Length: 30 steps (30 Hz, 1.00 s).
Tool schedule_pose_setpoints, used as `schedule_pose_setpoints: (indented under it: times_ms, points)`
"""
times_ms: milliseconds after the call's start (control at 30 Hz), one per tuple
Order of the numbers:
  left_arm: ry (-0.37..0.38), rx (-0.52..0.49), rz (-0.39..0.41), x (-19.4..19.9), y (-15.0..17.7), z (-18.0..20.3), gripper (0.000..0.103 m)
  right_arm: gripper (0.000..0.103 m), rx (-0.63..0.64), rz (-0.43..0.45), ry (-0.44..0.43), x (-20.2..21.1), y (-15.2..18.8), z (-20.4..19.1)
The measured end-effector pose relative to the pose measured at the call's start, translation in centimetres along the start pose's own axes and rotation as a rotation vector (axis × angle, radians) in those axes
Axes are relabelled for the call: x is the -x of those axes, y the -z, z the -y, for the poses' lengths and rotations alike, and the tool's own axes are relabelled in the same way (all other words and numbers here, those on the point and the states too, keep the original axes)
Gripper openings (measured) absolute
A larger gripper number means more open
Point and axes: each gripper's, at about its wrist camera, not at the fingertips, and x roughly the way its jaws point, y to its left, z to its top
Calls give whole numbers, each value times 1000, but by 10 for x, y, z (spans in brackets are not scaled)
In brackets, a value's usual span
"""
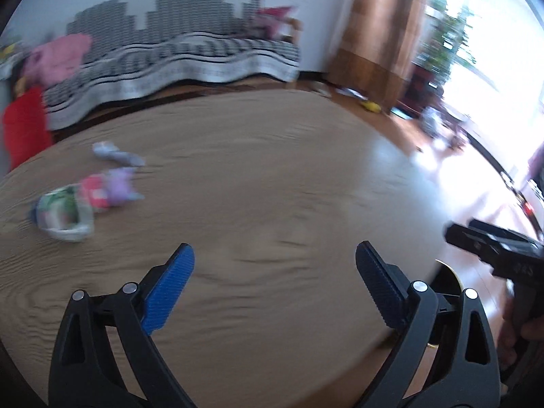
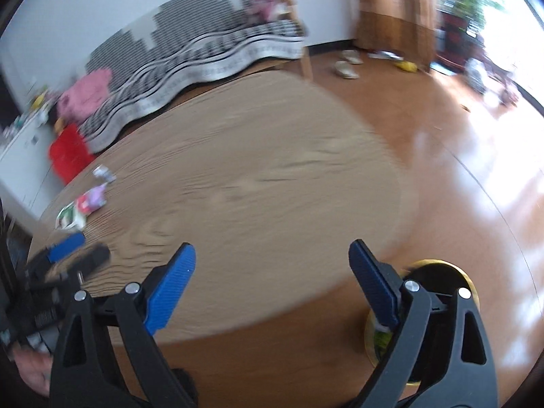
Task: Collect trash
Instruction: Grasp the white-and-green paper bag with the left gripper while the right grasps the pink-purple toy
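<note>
Two grippers hang over the round wooden table (image 1: 272,183), and both pictures are smeared with blur. The left gripper (image 1: 275,265) has its jaws spread wide, nothing between the blue pads, only bare wood grain below them. The right gripper (image 2: 272,261) is the same: released, jaws apart and empty, poised over the table's near edge.

The trash sits at the table's far left edge, well apart from both grippers. From the left wrist view there's a crumpled white-and-green wrapper (image 1: 64,217) nearest the rim, a pink and purple wrapper (image 1: 108,190) touching it just beyond, and a pale scrunched scrap (image 1: 115,154) a little farther along, apart from the other two. The right wrist view shows the same three in a line along that edge; their print is too blurred to read.

Just off the table's near right edge, on the glossy wooden floor (image 2: 459,170), stands a gold-rimmed bin (image 2: 438,265), partly hidden behind the right gripper's finger, with something green showing inside.

Behind the table runs a sofa (image 1: 190,54) under a black-and-white patterned cover, a pink cushion (image 1: 61,54) at its left end. A pair of slippers (image 2: 348,64) lies on the floor beyond.
</note>
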Motion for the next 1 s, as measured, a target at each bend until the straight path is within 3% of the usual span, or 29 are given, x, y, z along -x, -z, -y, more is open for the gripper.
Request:
schedule_pose_setpoints:
  times_ms: [67,167,333,533,600,633,767,1000]
  points:
    - [-118,55,11,2,-1,-50,93,89,46,-21,-28,-16,-4,-35]
    - [-210,116,3,-1,-3,-99,93,89,113,-52,-51,-38,-4,-82]
    - [-289,192,-22,-17,-7,-149,93,89,182,-101,-74,-73,-4,-133]
    - [-312,186,-24,-41,-17,-173,93,89,211,-141,-105,-108,-8,-166]
    - [-280,164,-11,-43,-17,-176,74,89,214,-148,-117,-116,-10,-174]
    - [-280,150,-5,-43,-17,-178,75,89,215,-151,-123,-120,-11,-178]
    - [-274,125,17,-25,-11,-185,73,89,237,-162,-149,-142,-14,-209]
    - [-284,178,64,29,6,-221,73,89,320,-140,-147,-173,-18,-272]
